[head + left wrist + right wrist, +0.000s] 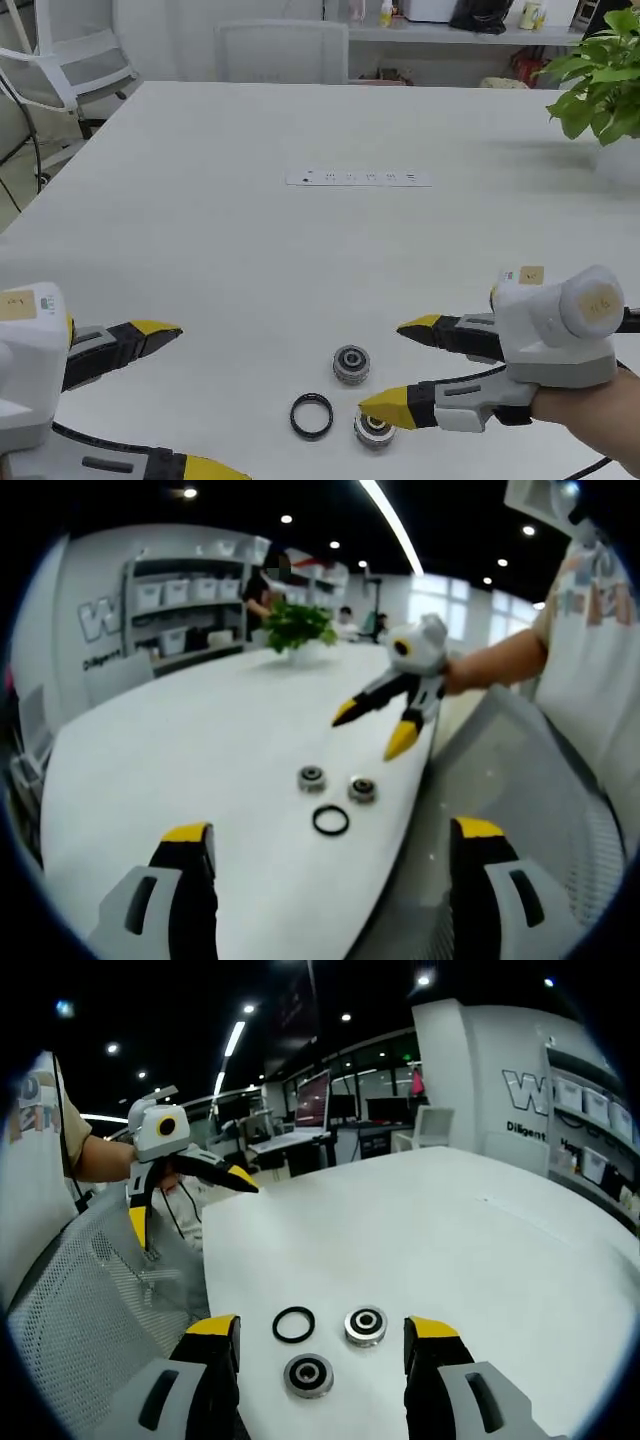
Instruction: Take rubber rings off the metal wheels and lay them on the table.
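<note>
Rubber ring (311, 416) lies flat on the white worktop (300, 250) near its front edge, beside two metal wheels (351, 364) (the nearer one sits partly behind a jaw). The right gripper (381, 367) and the left gripper (212, 400) are both spread and hold nothing.

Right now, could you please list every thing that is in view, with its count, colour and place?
table: one, white, under everything
metal wheels: two, silver, near front edge
rubber ring: one, black, flat beside the wheels
socket strip: one, white, mid-table
plant: one, green, far right
chairs: two, white, behind the table
left claw: one, black with yellow tips, open, lower left
right claw: one, same colours, open, by the wheels
</note>
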The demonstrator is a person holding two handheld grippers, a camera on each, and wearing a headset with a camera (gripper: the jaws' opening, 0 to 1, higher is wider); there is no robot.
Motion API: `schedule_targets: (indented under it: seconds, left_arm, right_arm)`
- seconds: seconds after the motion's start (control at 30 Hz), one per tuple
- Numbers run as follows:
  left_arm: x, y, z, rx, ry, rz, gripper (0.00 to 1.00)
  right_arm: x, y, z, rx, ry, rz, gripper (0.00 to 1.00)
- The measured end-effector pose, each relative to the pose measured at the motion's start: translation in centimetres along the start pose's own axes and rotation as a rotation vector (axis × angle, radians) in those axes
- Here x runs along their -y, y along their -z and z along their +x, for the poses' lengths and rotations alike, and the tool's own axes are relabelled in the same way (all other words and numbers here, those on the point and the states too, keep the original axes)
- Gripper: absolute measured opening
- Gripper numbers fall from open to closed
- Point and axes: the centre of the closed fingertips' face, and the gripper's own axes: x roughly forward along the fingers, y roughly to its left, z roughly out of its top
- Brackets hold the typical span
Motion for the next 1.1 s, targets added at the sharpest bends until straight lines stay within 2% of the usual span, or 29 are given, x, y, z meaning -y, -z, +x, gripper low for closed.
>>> schedule_targets:
  seconds: [0.67, 1.1]
  left_arm:
    - [-0.2, -0.3, -0.2, 0.015, -0.02, 0.004, 0.99]
    - [-0.7, -0.5, -0.5, 0.026, -0.05, 0.006, 0.99]
  right_arm:
    - [-0.3, 0.3, -2.8, 0.021, 0.067, -0.017, 0.76]
    - [0.0, 1.1, -4.8, 0.036, 0.118, 0.021, 0.79]
